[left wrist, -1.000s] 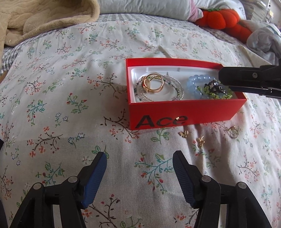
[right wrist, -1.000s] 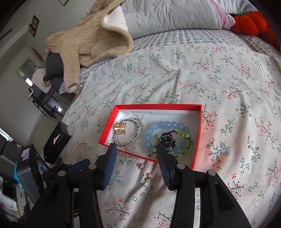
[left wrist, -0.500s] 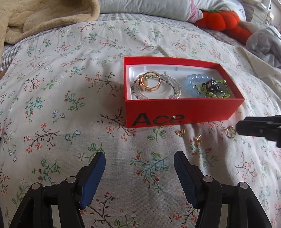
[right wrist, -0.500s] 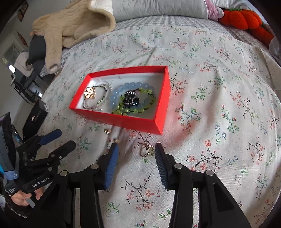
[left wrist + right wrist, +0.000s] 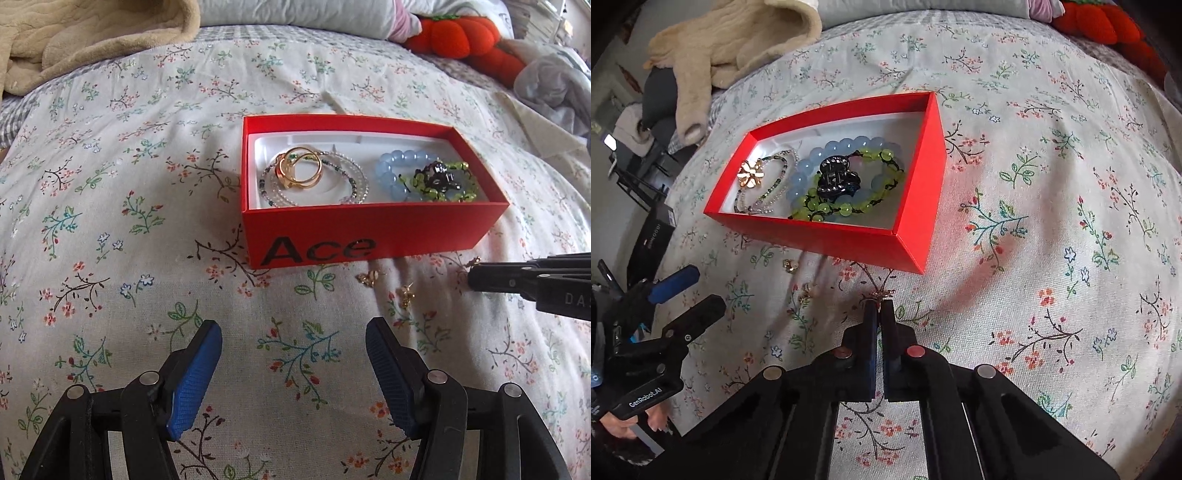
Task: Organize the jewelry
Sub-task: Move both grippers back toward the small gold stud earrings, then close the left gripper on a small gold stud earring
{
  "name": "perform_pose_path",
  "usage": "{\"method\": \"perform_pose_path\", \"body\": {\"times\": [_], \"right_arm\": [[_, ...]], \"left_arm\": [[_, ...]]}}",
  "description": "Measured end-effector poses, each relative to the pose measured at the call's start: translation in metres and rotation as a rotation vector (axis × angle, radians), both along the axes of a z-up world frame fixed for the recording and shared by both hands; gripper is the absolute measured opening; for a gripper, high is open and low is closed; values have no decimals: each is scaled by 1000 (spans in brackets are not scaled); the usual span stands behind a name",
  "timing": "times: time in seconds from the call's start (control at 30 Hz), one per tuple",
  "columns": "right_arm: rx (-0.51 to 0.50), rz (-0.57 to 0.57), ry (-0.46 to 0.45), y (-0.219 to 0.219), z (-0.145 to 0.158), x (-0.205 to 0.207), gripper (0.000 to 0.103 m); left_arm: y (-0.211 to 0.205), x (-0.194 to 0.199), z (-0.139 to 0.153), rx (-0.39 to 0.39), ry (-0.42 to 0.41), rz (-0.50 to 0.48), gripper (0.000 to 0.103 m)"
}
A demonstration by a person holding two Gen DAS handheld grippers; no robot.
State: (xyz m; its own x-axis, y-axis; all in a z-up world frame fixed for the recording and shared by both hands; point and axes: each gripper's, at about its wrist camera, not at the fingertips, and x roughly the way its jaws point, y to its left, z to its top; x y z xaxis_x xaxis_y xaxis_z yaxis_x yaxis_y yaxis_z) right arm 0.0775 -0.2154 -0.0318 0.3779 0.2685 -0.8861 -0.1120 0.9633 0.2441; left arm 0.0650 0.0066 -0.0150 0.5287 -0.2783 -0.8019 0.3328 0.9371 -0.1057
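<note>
1. We log the red box on the floral bed; it holds a gold ring, a blue bead bracelet, a green bead bracelet and a black hair clip.
2. Our right tool, in front of the box, is pinched together on a small gold piece.
3. Our left tool hovers before the box with fingers apart, holding nothing.
4. Two gold earrings lie on the bed just in front of the box.

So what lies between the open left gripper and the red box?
In the left wrist view, only bare floral bedspread separates the left gripper from the red box; two small gold earrings lie off to the right.
</note>
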Motion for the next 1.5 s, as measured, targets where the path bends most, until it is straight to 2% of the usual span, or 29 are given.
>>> {"method": "perform_pose_path", "body": {"times": [0.23,0.37,0.5,0.63,0.87,0.93,1.07,1.13,1.33,1.5], "right_arm": [[35,19,-27,-5,19,-11,1],[49,48,-91,-2,42,-17,1],[65,29,-151,-6,59,-10,1],[50,6,-182,-9,63,3,1],[70,-42,-183,-21,59,13,5],[78,-47,-185,-24,62,11,7],[86,-45,-188,-28,68,0,28],[87,-32,-187,-29,69,-6,32],[45,-55,-124,-37,53,-16,35],[15,-67,-85,-41,44,-20,35]], "left_arm": [[2,-2,3,-15,-1,13,68],[1,-4,4,-9,-7,10,68],[-2,-3,5,-14,-5,11,68],[-6,-2,6,-15,-5,7,68],[-12,-3,5,-7,0,2,68],[-14,-5,4,-9,-1,-4,68],[-22,-9,0,-23,5,-29,68],[-27,-11,-4,-43,18,-55,66],[-41,-13,-9,-64,30,-102,46],[-52,-9,-15,-74,46,-145,24]]}}
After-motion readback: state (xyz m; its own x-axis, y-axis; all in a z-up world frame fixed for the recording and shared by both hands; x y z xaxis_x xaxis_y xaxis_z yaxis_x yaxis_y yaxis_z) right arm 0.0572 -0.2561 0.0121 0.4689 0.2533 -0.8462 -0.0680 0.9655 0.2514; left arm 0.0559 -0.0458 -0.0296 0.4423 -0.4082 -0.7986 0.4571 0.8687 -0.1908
